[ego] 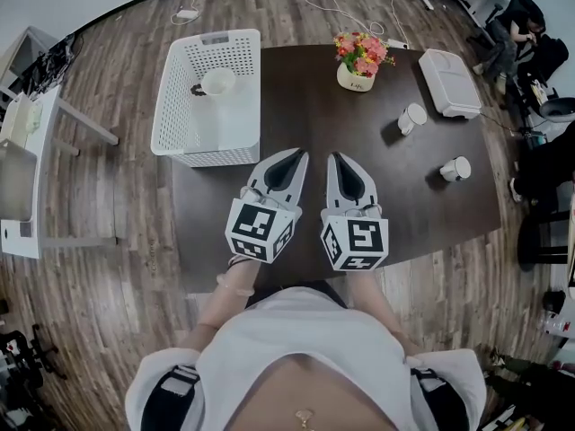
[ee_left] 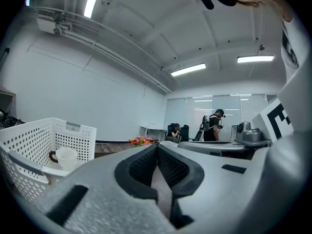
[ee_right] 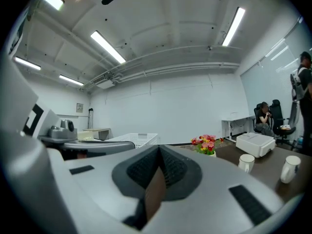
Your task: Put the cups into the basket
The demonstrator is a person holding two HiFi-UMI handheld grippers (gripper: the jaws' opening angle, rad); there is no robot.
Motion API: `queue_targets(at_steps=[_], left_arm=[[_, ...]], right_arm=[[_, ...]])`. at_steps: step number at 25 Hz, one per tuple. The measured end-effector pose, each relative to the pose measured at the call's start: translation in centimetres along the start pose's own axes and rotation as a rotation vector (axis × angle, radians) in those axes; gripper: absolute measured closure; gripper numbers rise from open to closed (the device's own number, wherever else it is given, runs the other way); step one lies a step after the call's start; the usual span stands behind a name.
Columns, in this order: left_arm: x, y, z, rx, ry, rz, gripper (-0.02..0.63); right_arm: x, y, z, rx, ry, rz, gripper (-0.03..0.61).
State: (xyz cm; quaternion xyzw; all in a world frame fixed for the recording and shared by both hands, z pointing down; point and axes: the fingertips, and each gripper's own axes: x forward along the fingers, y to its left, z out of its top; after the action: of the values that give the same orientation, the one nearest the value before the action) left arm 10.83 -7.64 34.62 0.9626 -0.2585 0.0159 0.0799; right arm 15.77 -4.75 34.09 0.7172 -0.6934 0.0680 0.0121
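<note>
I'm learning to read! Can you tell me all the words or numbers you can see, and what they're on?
No words or numbers can be read here.
left gripper and right gripper: black-and-white square marker patterns, not letters.
flower vase: dark print, too small to read.
basket: grey label on its far rim, too blurred to read.
wall sign: too small to read.
</note>
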Motion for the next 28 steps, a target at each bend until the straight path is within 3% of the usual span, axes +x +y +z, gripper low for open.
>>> queue_targets(at_steps=[5, 13, 23, 28], left_arm=[[-0.3, 0.7, 0.0, 0.021, 0.005, 0.010, 0.603], [-0.4, 1.5, -0.1, -0.013, 0.009, 0.010, 0.603], [-1.1, -0.1, -0.9, 0.009, 0.035, -0.037, 0.603], [-1.0, -0.9, -1.3, 0.020, 0.054, -0.080, 0.603]], right_arm=[[0.5, 1.1, -0.7, -0.008, 0.019, 0.018, 0.568], [1.1, 1.7, -0.9, -0.015, 0.036, 0.026, 0.568], [1.2, 2.1, -1.5, -0.029, 0.047, 0.013, 0.568], [0.3, 0.6, -1.4, -0.037, 0.033, -0.040, 0.568]])
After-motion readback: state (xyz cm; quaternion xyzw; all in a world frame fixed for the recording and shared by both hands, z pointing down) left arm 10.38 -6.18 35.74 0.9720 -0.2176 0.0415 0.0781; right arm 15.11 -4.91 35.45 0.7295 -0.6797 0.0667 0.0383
